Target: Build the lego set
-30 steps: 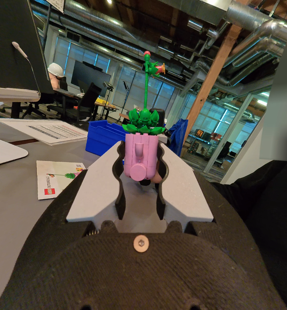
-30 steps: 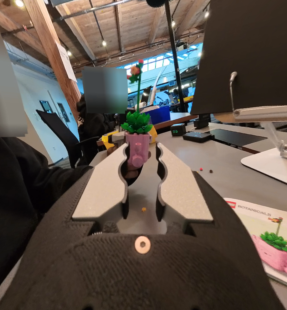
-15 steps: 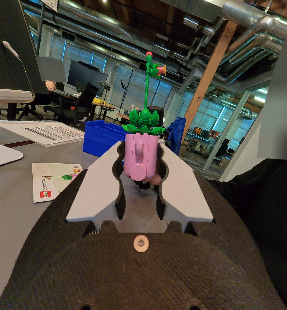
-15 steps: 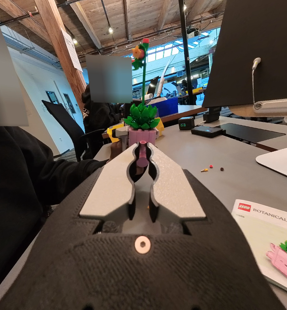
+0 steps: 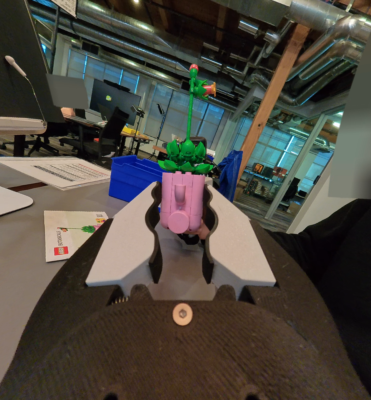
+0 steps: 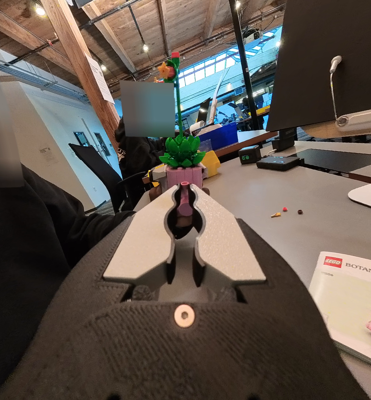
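Left wrist view first: the left gripper (image 5: pixel 181 207) has its two grey fingers (image 5: pixel 132 236) pressed against the sides of one pink lego pot (image 5: pixel 181 201), holding it upright above the grey desk (image 5: pixel 11 281). One round pink stud faces the camera low on the pot. Green leaves (image 5: pixel 185 158) crown the pot, and one thin green stem (image 5: pixel 189 116) rises from them to a single red-and-orange flower (image 5: pixel 204 88). On the desk to the left lies one instruction booklet (image 5: pixel 72 233); farther back sit one blue bin (image 5: pixel 134 175) and one printed sheet (image 5: pixel 56 171).

Right wrist view: the right gripper (image 6: pixel 184 190) is nearly closed, its two fingertips (image 6: pixel 204 201) pinching one small pink peg (image 6: pixel 185 203) that sticks out from the pot's (image 6: pixel 183 175) side. The leaves (image 6: pixel 181 153), stem (image 6: pixel 178 108) and flower (image 6: pixel 168 70) stand above. The booklet (image 6: pixel 353 303) lies at the near right. Farther out on the desk (image 6: pixel 256 194) rest three tiny loose pieces: one yellow (image 6: pixel 276 215), one red (image 6: pixel 285 209), one dark brown (image 6: pixel 300 212). Beyond them are two black devices (image 6: pixel 277 162), and behind the pot, one yellow object (image 6: pixel 211 165).
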`<control>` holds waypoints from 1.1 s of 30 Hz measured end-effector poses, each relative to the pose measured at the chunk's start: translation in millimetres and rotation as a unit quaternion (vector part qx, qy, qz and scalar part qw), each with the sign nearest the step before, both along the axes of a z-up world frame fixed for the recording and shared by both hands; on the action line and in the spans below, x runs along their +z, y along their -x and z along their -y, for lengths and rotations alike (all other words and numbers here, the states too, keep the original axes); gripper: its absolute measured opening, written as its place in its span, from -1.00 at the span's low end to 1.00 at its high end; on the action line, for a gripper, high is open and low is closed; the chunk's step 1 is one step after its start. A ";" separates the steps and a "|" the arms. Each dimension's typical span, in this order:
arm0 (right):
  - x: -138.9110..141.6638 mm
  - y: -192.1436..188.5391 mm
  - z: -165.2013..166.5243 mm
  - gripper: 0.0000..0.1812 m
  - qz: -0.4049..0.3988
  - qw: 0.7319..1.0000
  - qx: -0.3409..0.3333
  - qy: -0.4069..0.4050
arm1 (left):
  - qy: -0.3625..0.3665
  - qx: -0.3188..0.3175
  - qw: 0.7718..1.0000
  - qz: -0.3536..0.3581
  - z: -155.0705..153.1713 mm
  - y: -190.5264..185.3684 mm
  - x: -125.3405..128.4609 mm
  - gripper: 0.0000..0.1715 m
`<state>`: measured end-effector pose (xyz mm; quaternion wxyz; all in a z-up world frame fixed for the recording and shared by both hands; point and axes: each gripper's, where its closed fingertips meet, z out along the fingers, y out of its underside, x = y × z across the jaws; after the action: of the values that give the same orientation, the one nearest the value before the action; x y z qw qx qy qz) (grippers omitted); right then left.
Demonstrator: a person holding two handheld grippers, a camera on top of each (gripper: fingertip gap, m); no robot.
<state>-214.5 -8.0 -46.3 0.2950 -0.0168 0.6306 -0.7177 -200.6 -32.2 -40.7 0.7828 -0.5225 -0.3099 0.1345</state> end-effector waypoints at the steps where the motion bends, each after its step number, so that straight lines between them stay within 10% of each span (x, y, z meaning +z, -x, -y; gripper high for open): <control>1: 0.0 -0.2 0.0 -0.96 0.000 1.000 0.001 0.000 | 0.000 -0.001 1.000 0.000 0.0 -0.1 0.1 -0.59; 33: -0.9 -1.5 2.5 -0.95 0.013 1.000 0.007 -0.013 | 0.002 -0.005 1.000 0.001 -2.9 -0.2 -1.4 -0.59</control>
<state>-213.0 -10.6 -47.2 0.3083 -0.0080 0.6362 -0.7072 -200.3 -29.4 -42.1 0.7822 -0.5254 -0.3083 0.1306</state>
